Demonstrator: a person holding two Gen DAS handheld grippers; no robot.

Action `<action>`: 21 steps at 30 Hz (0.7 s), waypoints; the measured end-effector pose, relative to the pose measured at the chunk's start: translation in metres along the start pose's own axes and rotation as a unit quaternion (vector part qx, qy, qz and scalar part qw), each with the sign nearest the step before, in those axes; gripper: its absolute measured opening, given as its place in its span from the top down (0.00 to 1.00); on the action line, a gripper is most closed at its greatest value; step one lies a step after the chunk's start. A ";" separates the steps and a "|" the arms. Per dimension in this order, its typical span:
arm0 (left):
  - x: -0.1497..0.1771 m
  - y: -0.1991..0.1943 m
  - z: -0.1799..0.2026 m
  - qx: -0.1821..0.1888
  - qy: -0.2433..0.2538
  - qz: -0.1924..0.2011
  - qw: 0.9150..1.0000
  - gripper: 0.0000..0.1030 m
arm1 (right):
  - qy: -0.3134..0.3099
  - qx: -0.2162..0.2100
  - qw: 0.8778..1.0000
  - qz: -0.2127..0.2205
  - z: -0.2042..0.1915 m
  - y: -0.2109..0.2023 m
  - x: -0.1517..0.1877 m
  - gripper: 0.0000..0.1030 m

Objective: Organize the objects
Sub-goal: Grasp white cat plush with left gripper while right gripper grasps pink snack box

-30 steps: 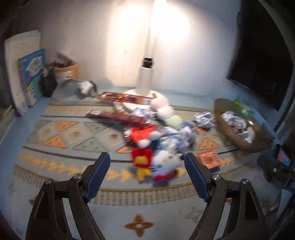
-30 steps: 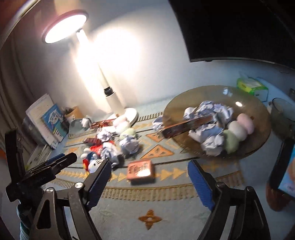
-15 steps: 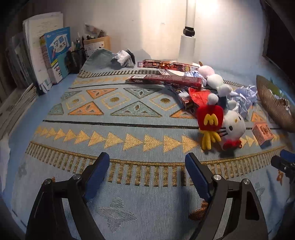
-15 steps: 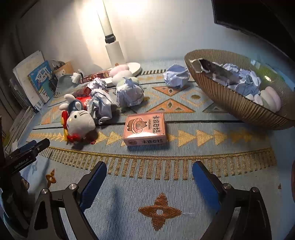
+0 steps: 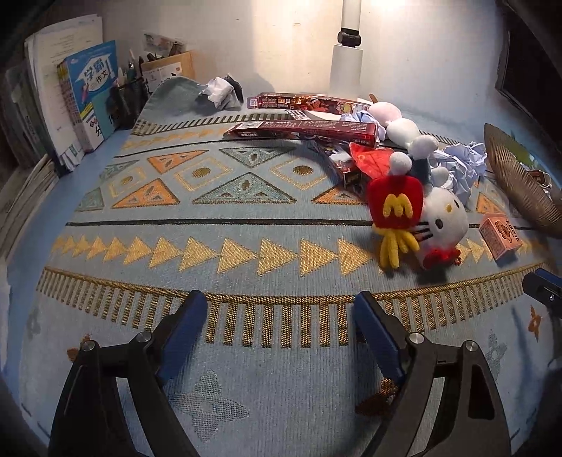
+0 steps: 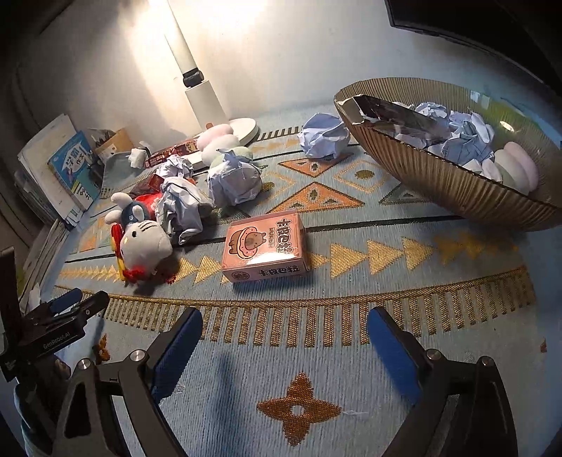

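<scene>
Two grippers hover over a cluttered patterned blue woven mat [image 6: 351, 351].
Left gripper [image 5: 277, 316] and right gripper [image 6: 284, 327] jaws spread, just widened, nothing between; pink cardboard box [image 6: 265, 246] lies ahead.

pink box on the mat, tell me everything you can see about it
The pink box is a small cardboard-looking carton with a cartoon animal in a donut and dark characters on top. It lies flat and closed on the patterned mat, touching nothing else, between the white cat plush and the ribbed bowl.

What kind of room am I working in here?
Probably a home study desk: a desk lamp, stacked books against the wall, and a dark monitor, with a patterned mat covering the top.
</scene>
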State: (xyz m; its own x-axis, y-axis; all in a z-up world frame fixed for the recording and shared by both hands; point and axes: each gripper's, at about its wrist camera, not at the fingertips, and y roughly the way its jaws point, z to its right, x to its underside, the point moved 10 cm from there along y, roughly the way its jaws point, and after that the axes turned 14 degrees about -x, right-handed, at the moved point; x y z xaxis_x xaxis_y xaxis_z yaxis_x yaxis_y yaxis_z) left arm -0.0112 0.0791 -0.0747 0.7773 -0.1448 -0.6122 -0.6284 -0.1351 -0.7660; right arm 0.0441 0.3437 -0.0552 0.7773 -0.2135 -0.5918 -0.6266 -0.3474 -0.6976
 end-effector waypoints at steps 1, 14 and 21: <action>0.000 0.000 0.000 0.001 0.000 0.001 1.000 0.17 | -0.002 0.001 1.000 -0.002 0.000 0.001 0.000 0.07; -0.002 0.000 0.004 0.018 0.004 -0.001 1.000 0.15 | 0.120 -0.086 0.989 -0.011 -0.005 0.032 -0.042 0.05; -0.002 0.000 0.005 0.027 0.006 0.000 1.000 0.15 | 0.062 -0.005 0.998 -0.009 -0.013 0.060 -0.064 0.05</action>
State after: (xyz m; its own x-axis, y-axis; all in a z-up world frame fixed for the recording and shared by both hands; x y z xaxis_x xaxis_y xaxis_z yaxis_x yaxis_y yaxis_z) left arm -0.0123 0.0847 -0.0742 0.7767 -0.1559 -0.6103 -0.6259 -0.0813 -0.7757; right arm -0.0426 0.3250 -0.0540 0.7897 -0.3181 -0.5246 -0.6125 -0.3607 -0.7034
